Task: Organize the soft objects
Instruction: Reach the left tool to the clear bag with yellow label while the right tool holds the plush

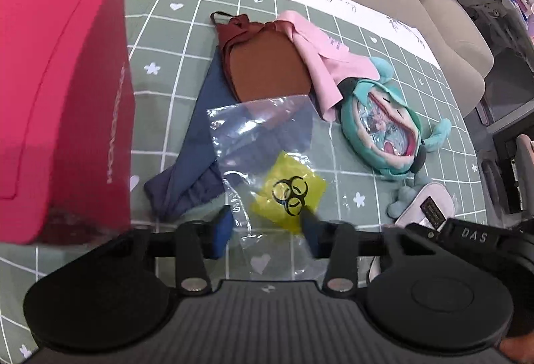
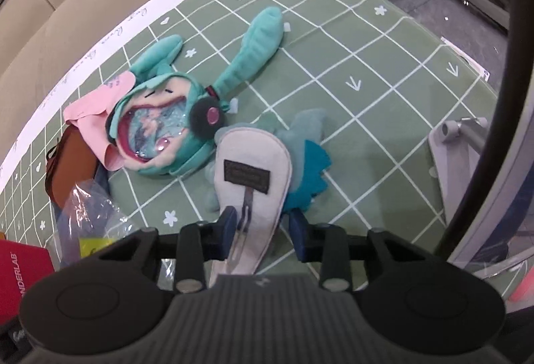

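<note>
Lying at frame left on the green checked surface (image 1: 160, 40): red box (image 1: 60, 90), then blue cloth (image 1: 197, 137), brown pouch (image 1: 267, 66), pink cloth (image 1: 320, 56) and teal plush (image 1: 383, 127). Hovering at lower centre, left tool (image 1: 267, 230) standing apart around a clear bag (image 1: 263, 143), not pressing it. Straddling the grey felt pouch (image 2: 250, 163) at lower centre, right tool (image 2: 263, 227) standing apart, left pad touching its edge.

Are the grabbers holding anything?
Cannot tell. The grey pouch's near end sits between the right gripper's fingers; the clear bag lies between the left gripper's, seemingly unpinched.
</note>
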### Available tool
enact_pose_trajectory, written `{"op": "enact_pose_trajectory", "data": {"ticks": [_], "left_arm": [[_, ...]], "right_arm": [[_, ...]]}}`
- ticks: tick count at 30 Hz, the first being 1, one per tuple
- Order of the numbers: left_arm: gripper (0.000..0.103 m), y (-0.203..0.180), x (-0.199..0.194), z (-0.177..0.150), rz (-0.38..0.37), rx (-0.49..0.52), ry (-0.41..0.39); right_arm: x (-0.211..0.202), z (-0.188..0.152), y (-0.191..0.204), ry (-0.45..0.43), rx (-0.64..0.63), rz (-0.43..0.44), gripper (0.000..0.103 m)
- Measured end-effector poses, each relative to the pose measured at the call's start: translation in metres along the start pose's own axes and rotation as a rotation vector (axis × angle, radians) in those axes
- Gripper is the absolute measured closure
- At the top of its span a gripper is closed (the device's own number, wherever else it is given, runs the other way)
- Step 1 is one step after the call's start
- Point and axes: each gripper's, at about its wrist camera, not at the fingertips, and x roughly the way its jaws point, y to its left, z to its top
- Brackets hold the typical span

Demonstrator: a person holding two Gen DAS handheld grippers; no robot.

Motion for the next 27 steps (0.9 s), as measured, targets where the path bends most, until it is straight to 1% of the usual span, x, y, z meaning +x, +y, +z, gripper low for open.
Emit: {"op": "enact_pose_trajectory", "data": {"ticks": [1,2,3,4,7,9,12,19,22,27], "left_arm": [[0.076,-0.001,0.001,0.0,0.014,-0.008,-0.004],[0.091,-0.001,0.002,0.0,0.024,-0.014,-0.009],[0.1,-0.001,0.004,0.001,0.022,-0.016,-0.007],[0.102,0.0,0.005,0.001,0.01,-0.02,-0.006],[0.103,0.002,0.004,0.0,-0.004,-0.032,-0.009],[0.103,0.005,0.002,-0.002,0.0,-0.037,-0.012],[0.103,0.008,-0.004,-0.005,-0.023,-0.038,-0.015],[0.103,0.024,-0.02,-0.016,-0.035,-0.063,-0.002],[0.103,0.025,-0.027,-0.018,-0.055,-0.044,-0.011],[0.103,0.022,-0.039,-0.016,-0.063,-0.012,-0.022]], "right_arm": [[0.001,0.0,-0.001,0.006,0.007,0.022,0.084],[0.002,0.001,-0.001,0.006,0.009,0.03,0.088],[0.001,0.0,-0.002,0.003,0.006,0.035,0.09],[0.0,0.0,-0.001,-0.001,-0.004,0.038,0.091],[-0.002,0.0,-0.003,-0.005,-0.004,0.053,0.095],[-0.002,0.001,-0.006,-0.004,-0.001,0.069,0.101],[-0.013,-0.002,-0.008,-0.002,-0.018,0.093,0.102],[-0.025,-0.013,-0.012,0.024,-0.043,0.132,0.102],[-0.034,-0.015,-0.011,0.012,-0.061,0.141,0.103],[-0.046,-0.015,-0.009,0.012,-0.076,0.153,0.103]]}}
